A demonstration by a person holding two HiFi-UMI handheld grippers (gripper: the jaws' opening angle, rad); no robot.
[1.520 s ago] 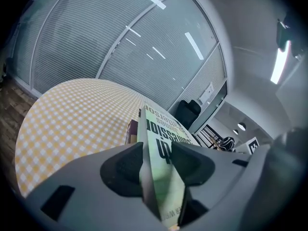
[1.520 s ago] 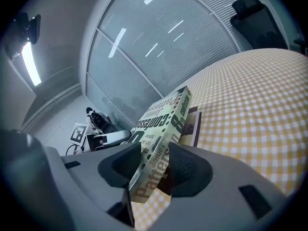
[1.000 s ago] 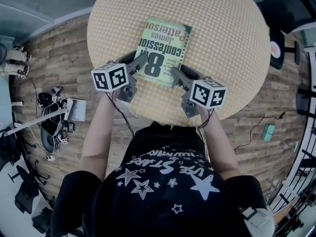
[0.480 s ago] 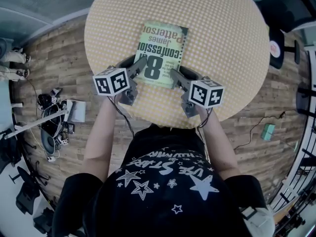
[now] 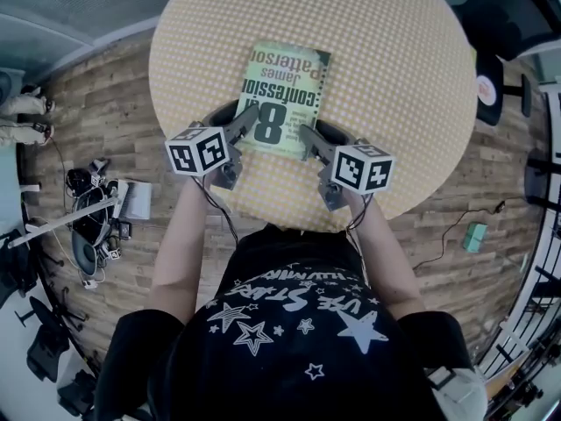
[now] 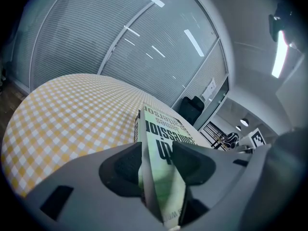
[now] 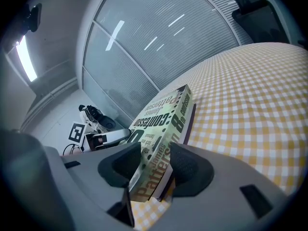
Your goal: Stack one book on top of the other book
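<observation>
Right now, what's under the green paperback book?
Beneath the green paperback book only a thin dark maroon edge shows, apparently of a second book lying on the yellow checked table. Its cover and everything else are hidden by the green one.

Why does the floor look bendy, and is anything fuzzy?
Head view: the wide lens curves the floor around the table; everything's sharp. Left gripper view: the book is fuzzy at its near end, a lamp glares. Right gripper view: dark corners.
</observation>
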